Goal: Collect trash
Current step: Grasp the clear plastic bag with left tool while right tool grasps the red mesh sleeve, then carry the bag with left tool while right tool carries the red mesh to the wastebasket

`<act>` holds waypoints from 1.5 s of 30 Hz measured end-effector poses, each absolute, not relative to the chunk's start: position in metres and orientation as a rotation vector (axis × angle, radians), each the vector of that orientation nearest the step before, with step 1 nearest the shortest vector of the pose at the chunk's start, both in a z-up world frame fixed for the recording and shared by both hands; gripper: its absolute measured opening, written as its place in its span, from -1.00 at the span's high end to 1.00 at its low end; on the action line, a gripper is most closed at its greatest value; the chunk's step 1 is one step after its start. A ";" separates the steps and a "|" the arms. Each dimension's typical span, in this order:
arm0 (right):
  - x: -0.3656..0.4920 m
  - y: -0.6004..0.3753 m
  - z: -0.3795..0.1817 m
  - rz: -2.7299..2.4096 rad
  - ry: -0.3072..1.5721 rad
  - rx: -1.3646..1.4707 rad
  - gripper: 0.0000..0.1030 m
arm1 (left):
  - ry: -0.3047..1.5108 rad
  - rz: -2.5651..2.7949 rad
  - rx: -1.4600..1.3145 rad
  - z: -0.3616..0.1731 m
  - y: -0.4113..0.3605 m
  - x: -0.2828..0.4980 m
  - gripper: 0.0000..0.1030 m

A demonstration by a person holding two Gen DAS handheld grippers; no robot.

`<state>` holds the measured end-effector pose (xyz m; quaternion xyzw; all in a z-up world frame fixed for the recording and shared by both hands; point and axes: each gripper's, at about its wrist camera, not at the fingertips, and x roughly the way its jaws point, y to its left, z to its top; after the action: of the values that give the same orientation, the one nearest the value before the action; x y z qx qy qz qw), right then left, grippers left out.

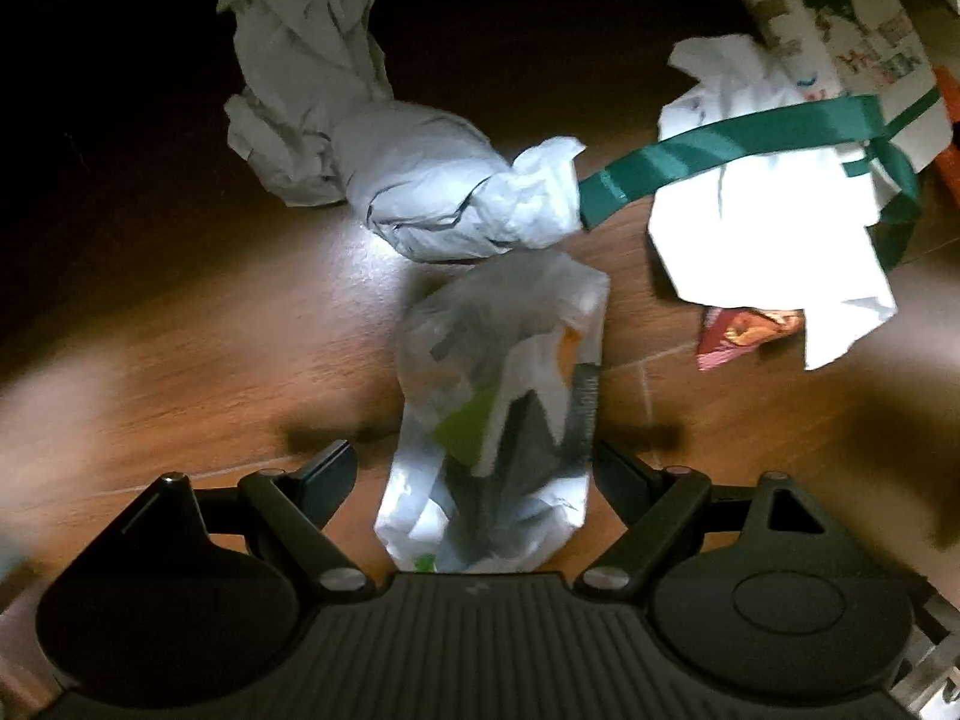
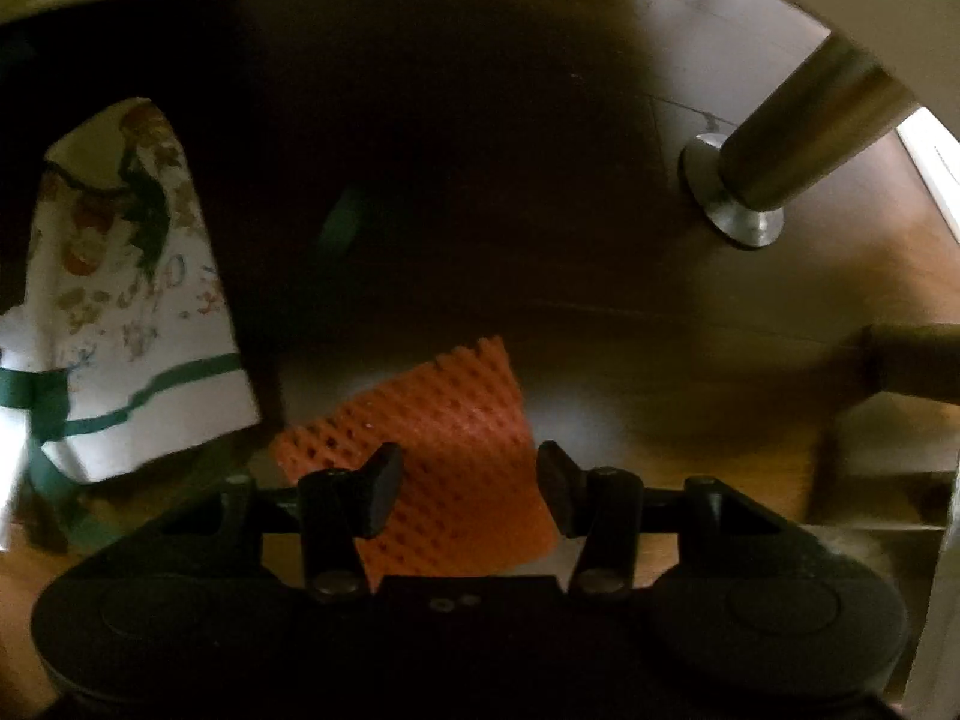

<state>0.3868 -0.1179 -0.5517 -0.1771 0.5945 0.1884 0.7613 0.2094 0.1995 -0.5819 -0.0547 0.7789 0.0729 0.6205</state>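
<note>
Left gripper [image 1: 474, 468] is hovering, jaws wide, astride a clear plastic bag [image 1: 498, 414] on the wooden floor [image 1: 198, 354]; crumpled paper [image 1: 384, 138] is lying beyond. Right gripper [image 2: 469, 492], jaws apart, is flanking orange foam netting [image 2: 444, 450] (ungripped); any print is unreadable.

Plastic bag [image 1: 498, 414] lies between crumpled paper [image 1: 384, 138] and left claw [image 1: 474, 474].

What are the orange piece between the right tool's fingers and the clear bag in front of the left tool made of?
Orange piece: looks like soft foam netting, matte; it shows a regular mesh of holes and a scalloped edge.
Clear bag: thin plastic film, glossy and translucent; contents show through, and it crinkles with bright highlights. Motion blur leaves both somewhat uncertain.
</note>
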 end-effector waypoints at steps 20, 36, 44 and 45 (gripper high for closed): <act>0.378 -0.109 -0.541 0.449 1.300 -0.403 0.80 | 1.733 0.188 -0.176 -0.565 0.182 0.195 0.69; 0.318 -0.147 -0.368 0.430 1.190 -0.214 0.80 | 1.653 -0.080 -0.067 -0.428 0.121 0.224 0.69; 0.281 -0.176 -0.269 0.433 1.102 -0.146 0.81 | 1.504 -0.135 -0.026 -0.319 0.061 0.230 0.68; 0.274 -0.182 -0.257 0.431 1.093 -0.135 0.81 | 1.479 -0.125 -0.038 -0.303 0.056 0.229 0.68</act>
<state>0.2741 -0.1820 -0.2572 -0.0634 0.5151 0.2034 0.8303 0.2287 0.0555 -0.3030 -0.0174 0.6732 -0.0568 0.7370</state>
